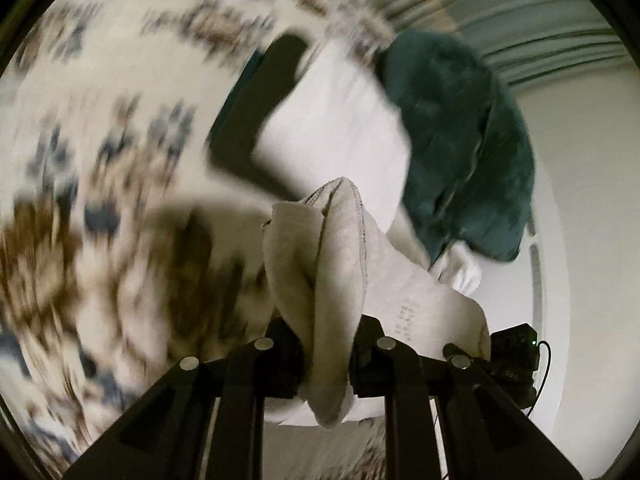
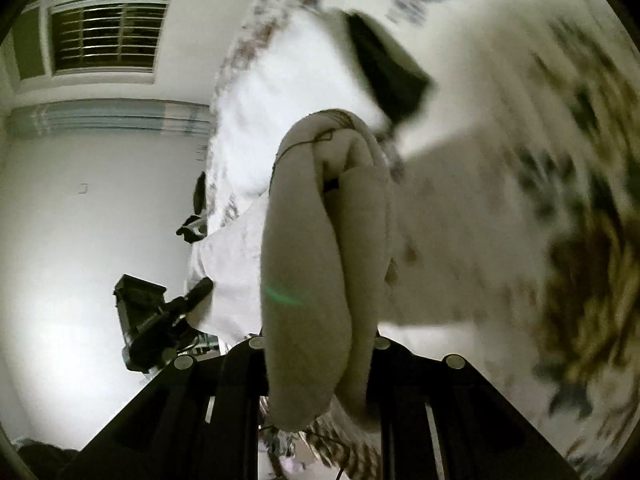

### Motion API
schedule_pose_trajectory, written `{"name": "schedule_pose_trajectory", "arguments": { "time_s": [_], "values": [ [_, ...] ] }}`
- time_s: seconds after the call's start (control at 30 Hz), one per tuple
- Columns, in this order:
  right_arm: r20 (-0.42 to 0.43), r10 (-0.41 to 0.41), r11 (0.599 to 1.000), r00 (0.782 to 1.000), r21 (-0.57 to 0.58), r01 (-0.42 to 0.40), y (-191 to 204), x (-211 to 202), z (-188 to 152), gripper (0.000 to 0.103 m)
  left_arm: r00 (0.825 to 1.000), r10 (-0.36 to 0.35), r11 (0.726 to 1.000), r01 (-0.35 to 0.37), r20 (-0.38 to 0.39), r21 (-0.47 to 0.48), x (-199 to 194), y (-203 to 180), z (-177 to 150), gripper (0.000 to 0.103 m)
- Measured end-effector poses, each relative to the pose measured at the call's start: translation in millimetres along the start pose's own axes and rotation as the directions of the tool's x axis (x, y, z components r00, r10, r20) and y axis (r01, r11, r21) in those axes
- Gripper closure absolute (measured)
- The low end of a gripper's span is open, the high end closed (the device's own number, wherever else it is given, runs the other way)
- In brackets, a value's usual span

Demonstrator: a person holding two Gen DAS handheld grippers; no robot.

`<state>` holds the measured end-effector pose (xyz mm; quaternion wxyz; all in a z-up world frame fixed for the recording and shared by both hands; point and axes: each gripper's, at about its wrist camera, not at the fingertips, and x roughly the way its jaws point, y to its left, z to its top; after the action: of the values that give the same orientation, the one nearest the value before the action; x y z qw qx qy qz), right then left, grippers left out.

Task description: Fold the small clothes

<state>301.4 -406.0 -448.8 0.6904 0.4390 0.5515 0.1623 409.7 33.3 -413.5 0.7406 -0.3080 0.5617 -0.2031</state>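
Note:
A small pale beige garment [image 1: 340,264] is bunched between the jaws of my left gripper [image 1: 326,354], which is shut on its edge and holds it above a patterned bedspread [image 1: 80,160]. In the right wrist view the same beige garment [image 2: 308,248] hangs in thick folds from my right gripper [image 2: 320,344], which is shut on it. The other gripper [image 2: 168,316] shows at the lower left of the right wrist view. Both views are blurred by motion.
A white pillow with a black band [image 1: 332,120] and a dark teal cloth [image 1: 460,140] lie on the bed. The right wrist view shows a white wall [image 2: 80,220] and a barred window [image 2: 108,32] at the left.

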Motion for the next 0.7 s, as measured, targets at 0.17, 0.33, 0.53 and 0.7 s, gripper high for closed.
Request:
{"name": "schedule_pose_trajectory", "arguments": {
  "time_s": [0.17, 0.33, 0.53, 0.7],
  "values": [
    [0.088, 0.047, 0.998, 0.995, -0.041, -0.044, 55, 15, 98, 0.085, 0.997, -0.013, 0.998, 0.009, 0.071, 0.057, 2, -30, 103, 0.088],
    [0.128, 0.025, 0.999, 0.992, -0.035, -0.02, 70, 64, 184, 0.085, 0.996, 0.051, 0.997, -0.055, 0.069, 0.056, 49, -19, 196, 0.087],
    [0.129, -0.128, 0.992, 0.983, -0.003, 0.129, 52, 111, 244, 0.085, 0.979, 0.203, 0.973, -0.203, 0.012, 0.107, 101, -3, 222, 0.083],
    [0.119, -0.259, 0.965, 0.959, -0.011, 0.262, 48, 118, 253, 0.066, 0.956, 0.289, 0.948, -0.294, 0.053, 0.124, 96, -2, 227, 0.029]
  ]
}}
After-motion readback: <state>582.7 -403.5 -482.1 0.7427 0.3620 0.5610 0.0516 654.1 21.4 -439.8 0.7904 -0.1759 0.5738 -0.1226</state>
